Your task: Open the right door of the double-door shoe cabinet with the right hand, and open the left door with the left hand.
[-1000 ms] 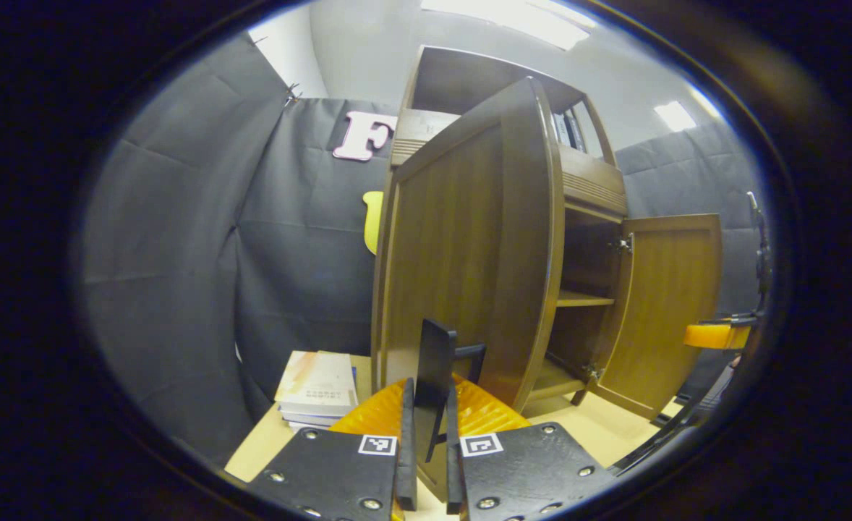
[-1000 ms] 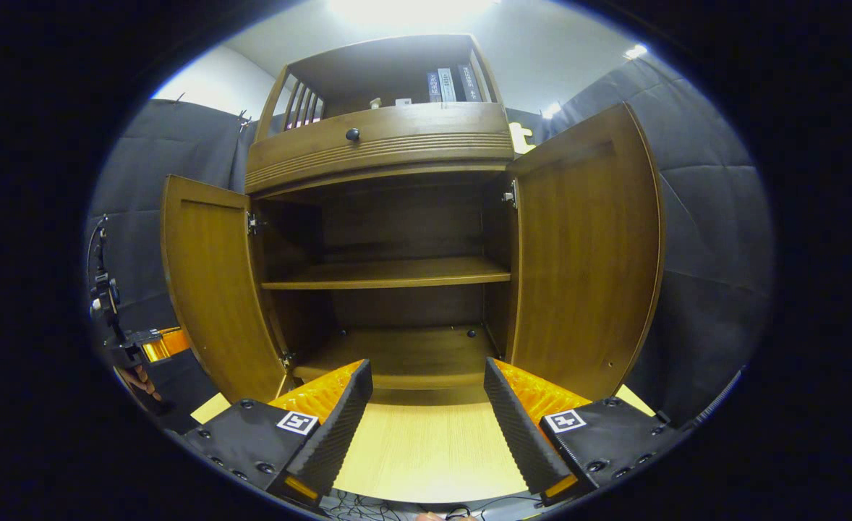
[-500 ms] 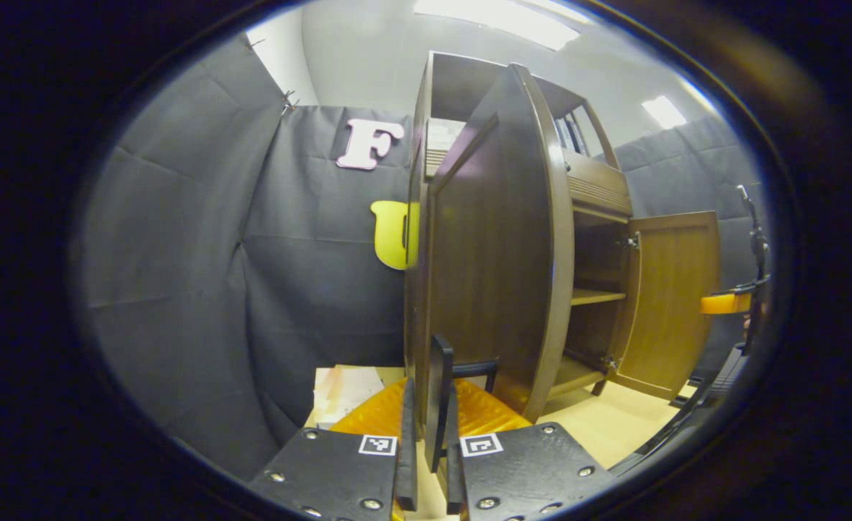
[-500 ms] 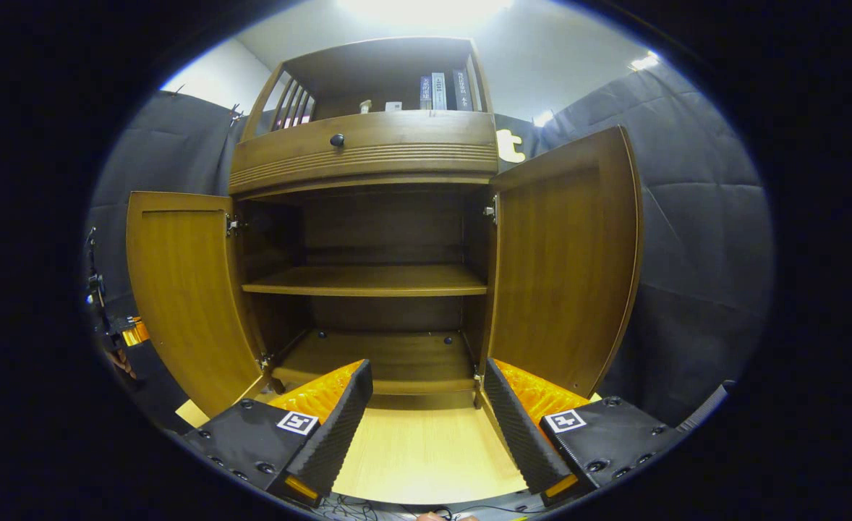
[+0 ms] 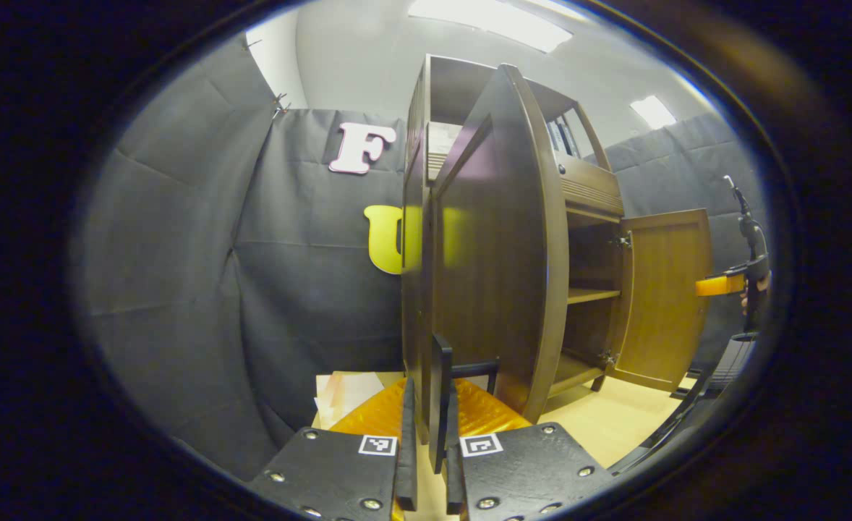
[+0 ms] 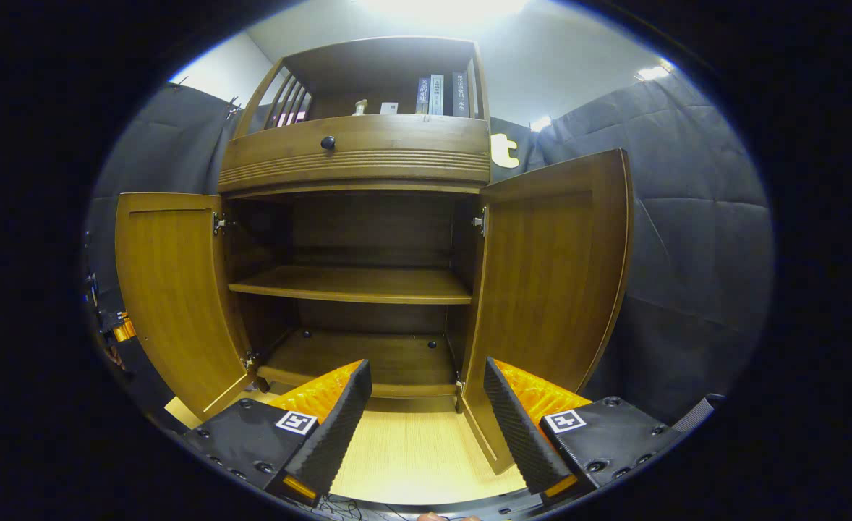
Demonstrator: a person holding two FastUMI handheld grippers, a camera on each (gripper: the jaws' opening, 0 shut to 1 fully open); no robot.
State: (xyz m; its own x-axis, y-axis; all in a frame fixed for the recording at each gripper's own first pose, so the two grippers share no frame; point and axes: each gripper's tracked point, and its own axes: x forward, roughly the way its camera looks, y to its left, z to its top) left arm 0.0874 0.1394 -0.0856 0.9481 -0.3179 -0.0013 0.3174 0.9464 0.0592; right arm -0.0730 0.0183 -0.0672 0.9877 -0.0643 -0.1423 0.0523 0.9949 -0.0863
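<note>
Doors [image 6: 173,289] swung wider; left gripper [image 5: 426,463] grips handle [image 5: 440,391].

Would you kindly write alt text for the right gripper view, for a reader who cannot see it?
A wooden shoe cabinet stands with its left door and right door swung open, showing bare shelves. The right hand-held gripper sits open in front, gripping nothing; books line the top.

The left hand-held gripper [image 5: 429,463] clamps the handle [image 5: 442,383] of the open left door [image 5: 495,260].
</note>
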